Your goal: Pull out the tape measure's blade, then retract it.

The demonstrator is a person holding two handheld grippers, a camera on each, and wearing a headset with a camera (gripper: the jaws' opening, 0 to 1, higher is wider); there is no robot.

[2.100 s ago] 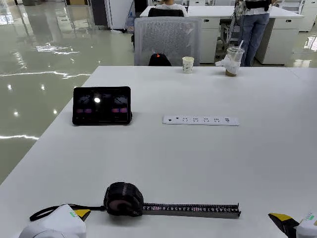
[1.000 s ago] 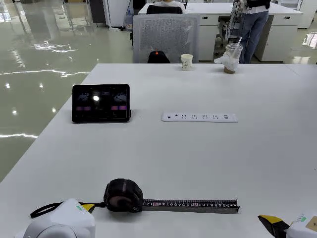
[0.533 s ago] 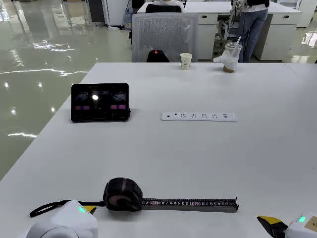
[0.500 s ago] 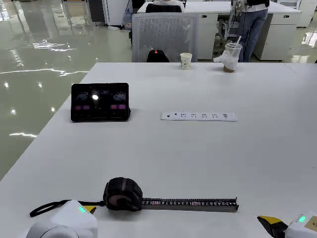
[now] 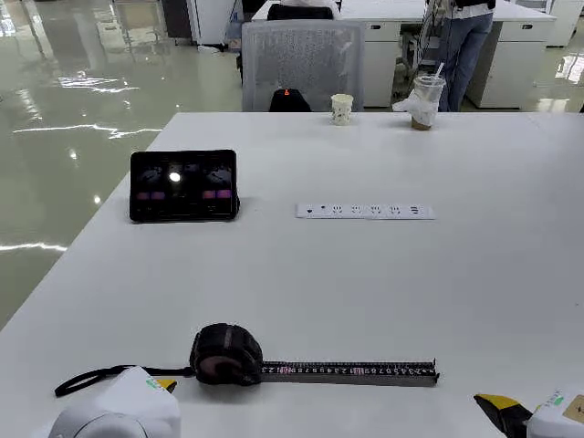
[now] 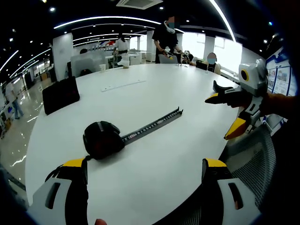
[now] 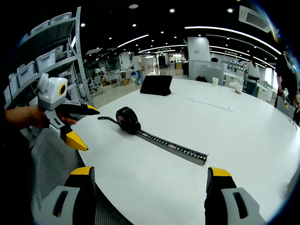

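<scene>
Tape measure (image 5: 226,354) lies on the white table (image 5: 474,274), on the person's side of the power strip (image 5: 365,211): black round case, marked blade (image 5: 351,370) drawn out flat, strap trailing opposite. Left gripper (image 6: 145,171) and right gripper (image 7: 150,176) gape wide, empty

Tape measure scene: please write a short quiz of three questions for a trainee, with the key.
1. True or false: the tape measure has its blade pulled out, flat on the table.
2. In the head view, what stands left of the power strip? A) a tablet B) a hammer C) a book
3. How do the jaws of the left gripper and the right gripper stand?
Key: 1 true; 2 A; 3 both open, holding nothing.
</scene>
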